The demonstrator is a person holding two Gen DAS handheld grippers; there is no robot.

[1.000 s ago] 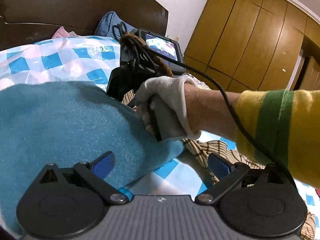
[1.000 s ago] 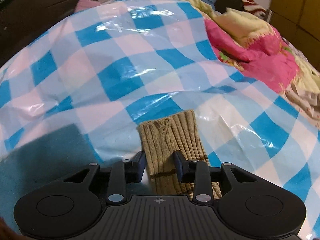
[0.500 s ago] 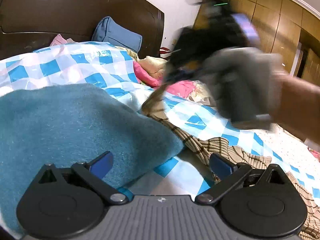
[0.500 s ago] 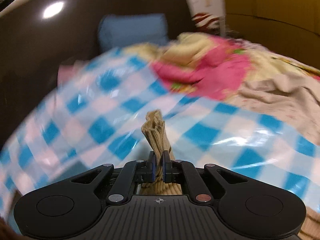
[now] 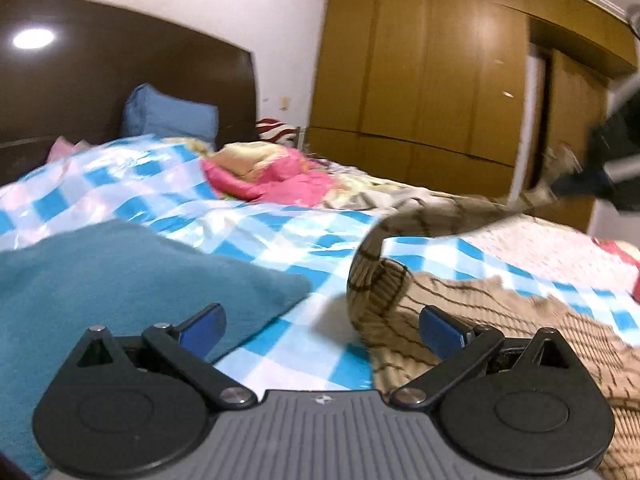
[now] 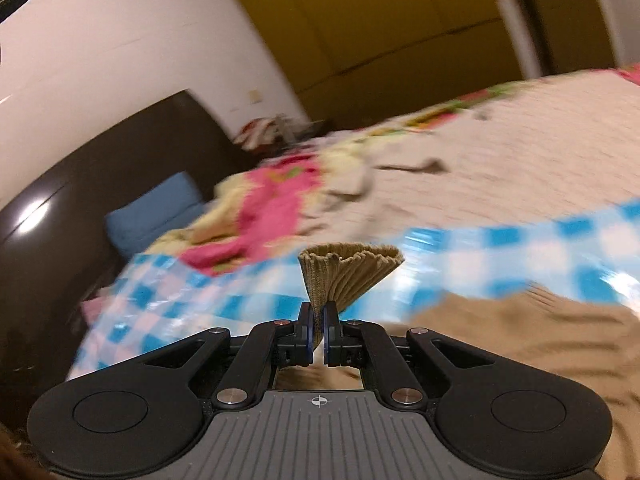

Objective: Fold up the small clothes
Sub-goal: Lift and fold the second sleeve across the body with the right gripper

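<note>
Right gripper (image 6: pixel 318 330) clamped tight on the ribbed cuff (image 6: pixel 352 276) of the tan knit sweater (image 5: pixel 500 320), likely to draw the sleeve (image 5: pixel 432 220) out straight for folding. Sweater body spread on the blue checked sheet (image 5: pixel 280 240), beside a teal towel (image 5: pixel 120 280). Left gripper (image 5: pixel 320 326) wide open, holding nothing, hovering near the sweater. No readable writing or labels anywhere.

Black gripper (image 6: pixel 318 334), blue-padded fingers (image 5: pixel 202 326)

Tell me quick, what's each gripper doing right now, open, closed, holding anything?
Left gripper: open, holding nothing.
Right gripper: closed on the cuff of the tan sweater, lifted off the bed.
</note>
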